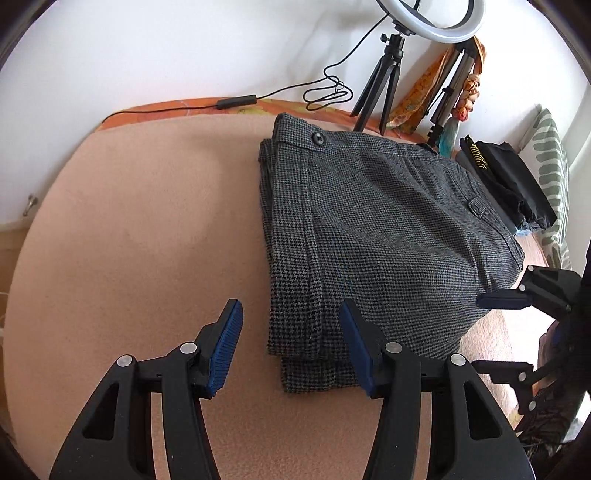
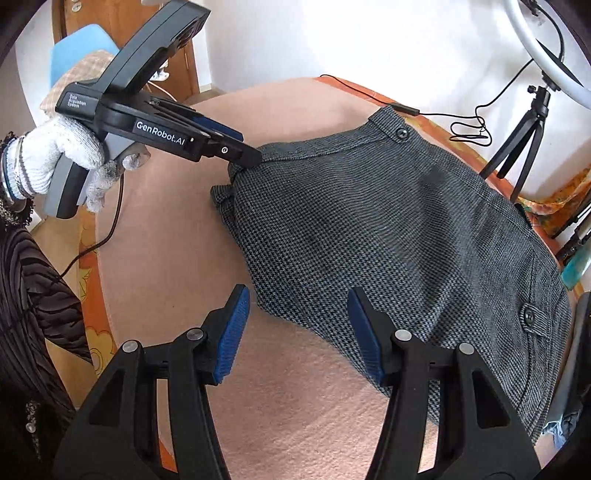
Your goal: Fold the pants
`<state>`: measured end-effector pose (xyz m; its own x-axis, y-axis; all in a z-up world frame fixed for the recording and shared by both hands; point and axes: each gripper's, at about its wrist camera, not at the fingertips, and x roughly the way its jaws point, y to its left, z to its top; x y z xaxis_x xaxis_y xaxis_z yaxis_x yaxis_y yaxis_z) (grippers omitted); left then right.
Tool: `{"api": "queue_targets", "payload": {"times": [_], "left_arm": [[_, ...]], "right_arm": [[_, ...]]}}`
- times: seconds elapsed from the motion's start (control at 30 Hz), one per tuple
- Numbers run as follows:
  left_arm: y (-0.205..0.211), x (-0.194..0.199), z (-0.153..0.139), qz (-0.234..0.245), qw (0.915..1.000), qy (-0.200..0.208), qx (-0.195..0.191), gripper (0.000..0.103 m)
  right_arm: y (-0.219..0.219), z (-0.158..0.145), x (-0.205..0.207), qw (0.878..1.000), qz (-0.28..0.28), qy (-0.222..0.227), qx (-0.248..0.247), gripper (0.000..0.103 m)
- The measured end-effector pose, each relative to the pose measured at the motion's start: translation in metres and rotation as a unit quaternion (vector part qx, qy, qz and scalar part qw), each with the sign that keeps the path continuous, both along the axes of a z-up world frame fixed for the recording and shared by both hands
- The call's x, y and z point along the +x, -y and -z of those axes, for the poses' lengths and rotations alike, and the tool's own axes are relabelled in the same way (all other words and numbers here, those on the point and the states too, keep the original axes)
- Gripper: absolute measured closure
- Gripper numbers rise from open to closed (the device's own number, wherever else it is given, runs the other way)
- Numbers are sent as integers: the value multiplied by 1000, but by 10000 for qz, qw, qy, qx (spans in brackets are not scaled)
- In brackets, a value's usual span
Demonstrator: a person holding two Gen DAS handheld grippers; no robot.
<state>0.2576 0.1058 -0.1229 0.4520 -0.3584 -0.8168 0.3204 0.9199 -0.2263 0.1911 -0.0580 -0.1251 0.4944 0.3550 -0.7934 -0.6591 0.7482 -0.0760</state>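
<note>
Grey houndstooth pants (image 1: 373, 236) lie folded in a stack on the peach blanket (image 1: 147, 236), waistband button (image 1: 317, 138) at the far end. My left gripper (image 1: 291, 314) is open and empty, its jaws straddling the near left corner of the stack. In the right wrist view the pants (image 2: 388, 243) fill the right half. My right gripper (image 2: 299, 299) is open and empty over their near edge. The left gripper (image 2: 242, 147) shows there at the pants' left edge, held by a white-gloved hand (image 2: 59, 151).
A ring light on a black tripod (image 1: 384, 81) and its cable (image 1: 325, 92) stand at the far edge by the white wall. Dark folded clothes (image 1: 506, 177) and a patterned pillow (image 1: 552, 173) lie at the right. A wooden door (image 2: 122, 22) stands far left.
</note>
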Motion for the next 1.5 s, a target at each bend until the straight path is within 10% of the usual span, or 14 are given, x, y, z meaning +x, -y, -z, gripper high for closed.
{"api": "queue_targets", "payload": {"times": [0.17,0.47,0.6,1.23,1.4,1.5], "left_arm": [[-12,-1,4,-76,9995,-69,-308,59],[-7,-1,8,65,9987,-145,-483,91],[-5,-4,-1,78,9987,-7,-508,93],[-10,-30,-9,-166,9998,44,-124,85],[-4,-36,-41,-193,9980,583,-132,83],[15,-33,-57,19,9968,795,-33,82]], "right_arm": [[-16,16,-2,9993,-17,7,-366,46],[-21,16,1,9990,-10,43,-455,94],[-16,7,2,9995,-24,24,-309,100],[18,10,-6,9976,264,-481,425,100],[84,-2,-19,9815,1371,-537,1223,55],[134,1,-26,9559,2220,-667,1802,52]]}}
